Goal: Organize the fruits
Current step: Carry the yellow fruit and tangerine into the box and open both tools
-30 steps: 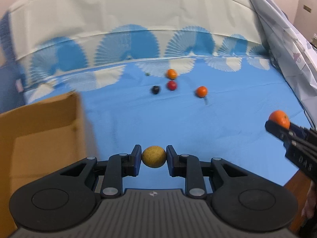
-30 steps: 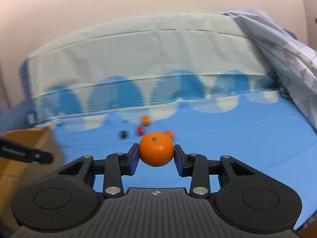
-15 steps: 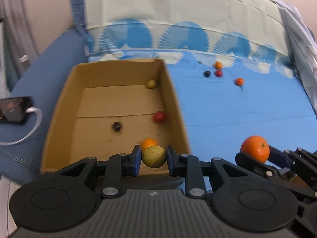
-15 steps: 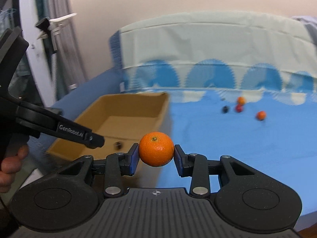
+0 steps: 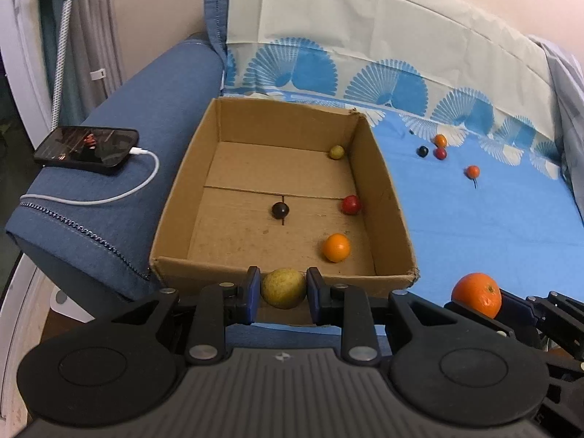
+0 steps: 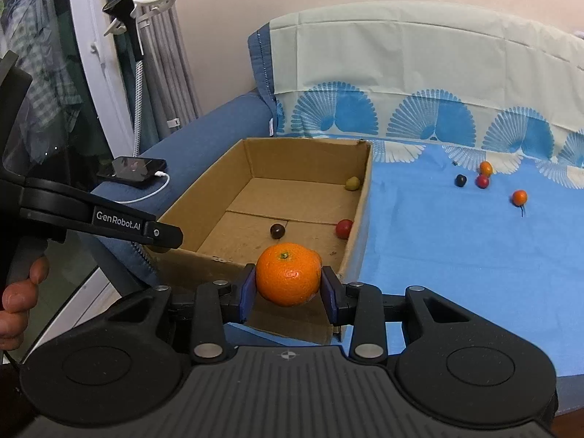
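My left gripper (image 5: 284, 288) is shut on a yellow-green fruit (image 5: 283, 287) and holds it just short of the near wall of the cardboard box (image 5: 387, 197). My right gripper (image 6: 288, 284) is shut on a mandarin (image 6: 288, 273), also near the box's (image 6: 204, 197) near wall. The mandarin shows at the right of the left wrist view (image 5: 476, 294). Inside the box lie an orange fruit (image 5: 335, 247), a red fruit (image 5: 351, 204), a dark fruit (image 5: 280, 210) and a yellow-green fruit (image 5: 336, 152). Several small fruits (image 5: 440, 153) lie loose on the blue sheet (image 5: 474, 226).
A phone (image 5: 87, 149) on a white charging cable (image 5: 109, 199) lies on the blue sofa arm (image 5: 120, 116) left of the box. Curtains and a white door frame (image 6: 95, 73) stand at the left. A patterned cloth covers the backrest (image 5: 365, 54).
Both grippers have swung left from the loose fruits on the sheet to the cardboard box and come closer to it. Each still holds its fruit.
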Motion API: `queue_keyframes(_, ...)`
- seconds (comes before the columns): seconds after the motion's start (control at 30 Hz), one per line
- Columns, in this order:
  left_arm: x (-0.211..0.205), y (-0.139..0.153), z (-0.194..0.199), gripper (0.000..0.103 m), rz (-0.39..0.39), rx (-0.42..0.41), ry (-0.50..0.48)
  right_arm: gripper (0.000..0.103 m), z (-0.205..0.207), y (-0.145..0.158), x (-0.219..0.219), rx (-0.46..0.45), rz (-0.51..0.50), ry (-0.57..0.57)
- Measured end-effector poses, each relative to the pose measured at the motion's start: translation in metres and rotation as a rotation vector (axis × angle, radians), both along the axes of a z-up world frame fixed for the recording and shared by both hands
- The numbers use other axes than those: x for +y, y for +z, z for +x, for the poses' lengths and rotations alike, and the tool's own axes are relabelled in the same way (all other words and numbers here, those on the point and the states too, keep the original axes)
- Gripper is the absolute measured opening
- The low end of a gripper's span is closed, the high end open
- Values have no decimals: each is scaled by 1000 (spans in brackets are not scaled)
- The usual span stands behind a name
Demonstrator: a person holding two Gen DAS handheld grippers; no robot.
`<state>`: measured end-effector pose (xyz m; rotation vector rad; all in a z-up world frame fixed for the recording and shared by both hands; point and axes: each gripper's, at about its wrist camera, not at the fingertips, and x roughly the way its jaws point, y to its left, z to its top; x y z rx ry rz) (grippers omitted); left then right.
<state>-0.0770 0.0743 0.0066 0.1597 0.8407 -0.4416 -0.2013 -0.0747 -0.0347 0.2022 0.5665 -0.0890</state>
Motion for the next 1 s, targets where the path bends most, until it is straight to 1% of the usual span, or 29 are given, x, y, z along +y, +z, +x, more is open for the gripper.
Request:
queue_keyframes(0.4, 6, -2, 4, 30, -24, 6, 16, 39, 2, 0, 5, 12, -25, 10)
queue_keyframes(1.0, 8, -7, 14, 30, -23, 18, 30, 39, 10, -3, 4, 29, -23, 14)
